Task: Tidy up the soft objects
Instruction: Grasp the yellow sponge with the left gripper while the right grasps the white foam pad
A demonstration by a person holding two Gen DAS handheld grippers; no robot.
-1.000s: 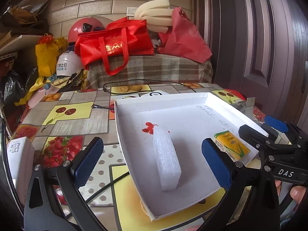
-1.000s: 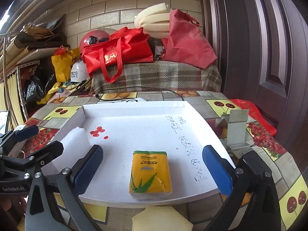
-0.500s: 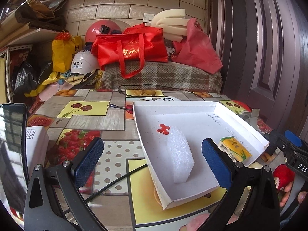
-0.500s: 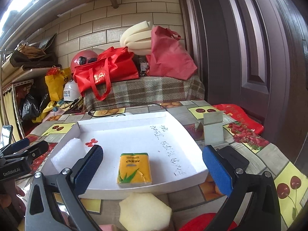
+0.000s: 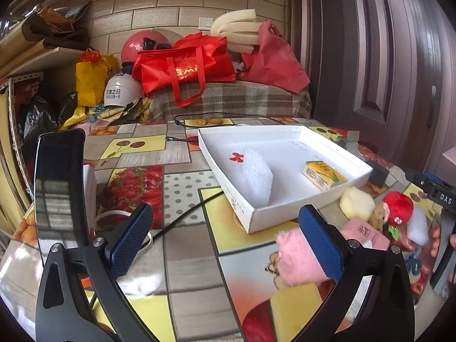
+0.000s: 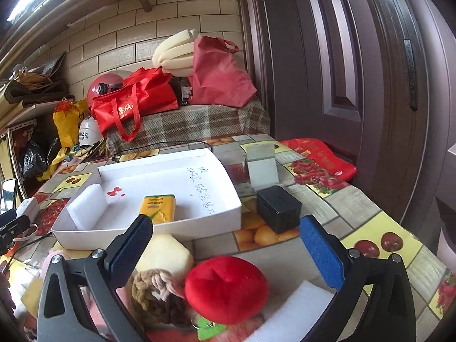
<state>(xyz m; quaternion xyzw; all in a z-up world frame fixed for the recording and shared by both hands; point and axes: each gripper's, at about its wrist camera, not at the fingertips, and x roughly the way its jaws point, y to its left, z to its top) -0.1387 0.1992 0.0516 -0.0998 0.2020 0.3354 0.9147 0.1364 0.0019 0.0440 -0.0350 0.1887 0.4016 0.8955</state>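
A white cardboard tray on the table holds a white foam block and a yellow tissue pack. In front of it lie a pale yellow sponge, a red plush fruit, a braided rope toy, a pink fluffy item and a white foam piece. My left gripper is open and empty, left of the pink item. My right gripper is open and empty, above the red plush.
A black phone stands at the left with a black cable across the table. A black box and a grey stand sit right of the tray. Red bags pile up behind. A door is at the right.
Both grippers have pulled back from the tray towards the near table edge. The soft items in front of the tray have come into view. Both stay open.
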